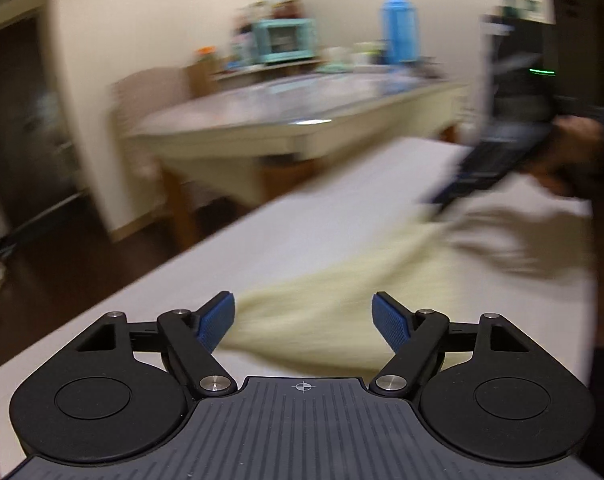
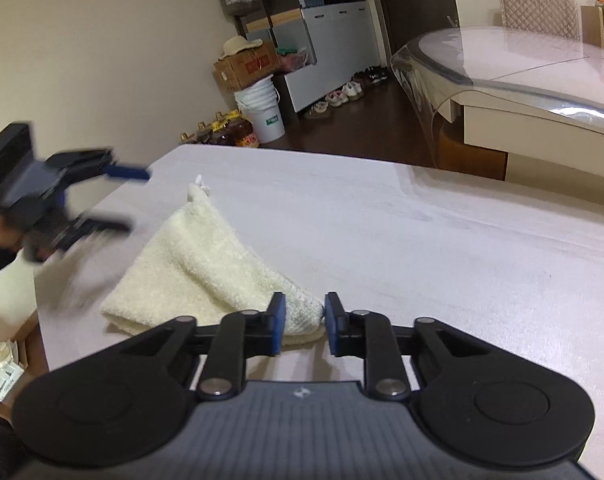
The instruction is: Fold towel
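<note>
Right gripper [image 2: 303,322] sits parted at the near corner of the cream towel [image 2: 206,264] (folded, on the white table [image 2: 422,240]); beyond the towel, left gripper [image 1: 303,322] spread wide.

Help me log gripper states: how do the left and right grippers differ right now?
The left gripper has its jaws spread wide; the right gripper has a narrower gap. The left holds nothing, with the towel lying ahead of it; the right has a towel corner between its fingers, not clamped. The left looks motion-blurred in the right wrist view; the right's own view is sharp. Both have blue pads and hover over the white table.
</note>
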`<state>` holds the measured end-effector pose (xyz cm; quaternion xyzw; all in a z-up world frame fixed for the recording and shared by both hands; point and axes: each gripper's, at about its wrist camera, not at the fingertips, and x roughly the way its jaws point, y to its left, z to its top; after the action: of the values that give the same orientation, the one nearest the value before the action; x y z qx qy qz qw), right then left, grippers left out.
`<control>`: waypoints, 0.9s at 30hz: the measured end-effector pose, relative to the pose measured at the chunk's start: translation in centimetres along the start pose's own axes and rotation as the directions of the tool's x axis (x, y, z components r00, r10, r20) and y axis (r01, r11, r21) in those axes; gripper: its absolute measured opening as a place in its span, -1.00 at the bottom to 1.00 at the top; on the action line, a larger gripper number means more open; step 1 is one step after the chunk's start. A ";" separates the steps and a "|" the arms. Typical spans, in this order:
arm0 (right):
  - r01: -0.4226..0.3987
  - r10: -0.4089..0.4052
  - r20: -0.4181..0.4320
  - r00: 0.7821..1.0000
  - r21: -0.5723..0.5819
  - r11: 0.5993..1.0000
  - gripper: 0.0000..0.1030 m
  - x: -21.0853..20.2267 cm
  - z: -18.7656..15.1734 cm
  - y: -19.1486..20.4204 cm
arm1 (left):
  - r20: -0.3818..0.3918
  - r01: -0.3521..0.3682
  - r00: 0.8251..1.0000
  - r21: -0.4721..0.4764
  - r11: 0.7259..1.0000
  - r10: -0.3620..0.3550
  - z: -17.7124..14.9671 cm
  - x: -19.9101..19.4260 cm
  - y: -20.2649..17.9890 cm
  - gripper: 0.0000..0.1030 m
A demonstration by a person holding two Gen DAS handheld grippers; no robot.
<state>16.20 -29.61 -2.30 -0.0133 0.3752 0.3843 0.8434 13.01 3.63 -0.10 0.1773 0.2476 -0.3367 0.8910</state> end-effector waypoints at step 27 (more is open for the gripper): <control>0.066 -0.067 0.014 0.998 0.045 0.997 -0.43 1.7 1.4 -0.9 | -0.152 0.109 0.986 0.229 0.967 -0.076 -0.8 3.6 -6.2 -0.89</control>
<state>18.40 -28.74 -2.69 -0.0039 0.3764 0.3478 0.8587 10.83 -2.19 -3.65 0.2939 0.2763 -0.3917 0.8270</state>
